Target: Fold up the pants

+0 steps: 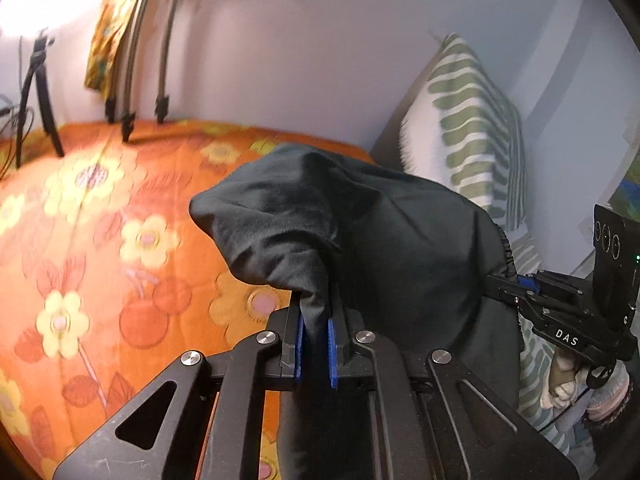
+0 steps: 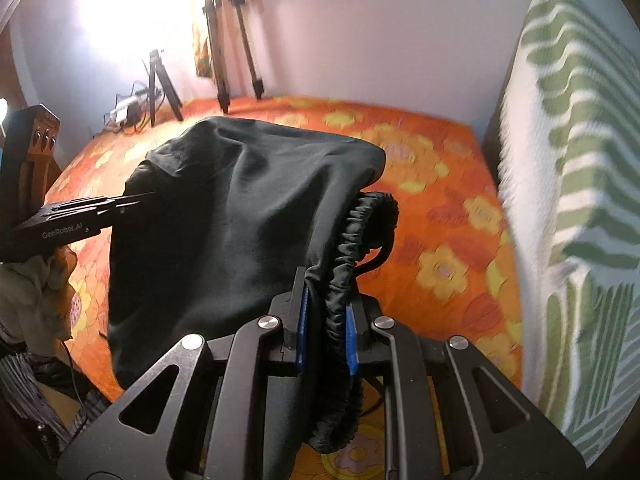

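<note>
Black pants (image 1: 360, 220) hang bunched in the air above the bed, held up from two sides. In the left wrist view my left gripper (image 1: 316, 304) is shut, its blue pads pinching a fold of the black fabric. My right gripper (image 1: 516, 284) reaches in from the right and grips the gathered edge. In the right wrist view my right gripper (image 2: 326, 292) is shut on the ruffled elastic waistband (image 2: 348, 240) of the pants (image 2: 240, 200). The left gripper (image 2: 136, 200) pokes into the cloth from the left. A black drawstring (image 2: 380, 256) loops out beside the waistband.
An orange bedspread with yellow flowers (image 1: 100, 240) (image 2: 440, 220) lies below. A green-and-white striped pillow (image 1: 468, 120) (image 2: 568, 160) leans at the right. Tripod legs (image 1: 132, 80) (image 2: 224, 60) stand at the bed's far edge by the wall. A person's hand (image 2: 52, 276) holds the left gripper.
</note>
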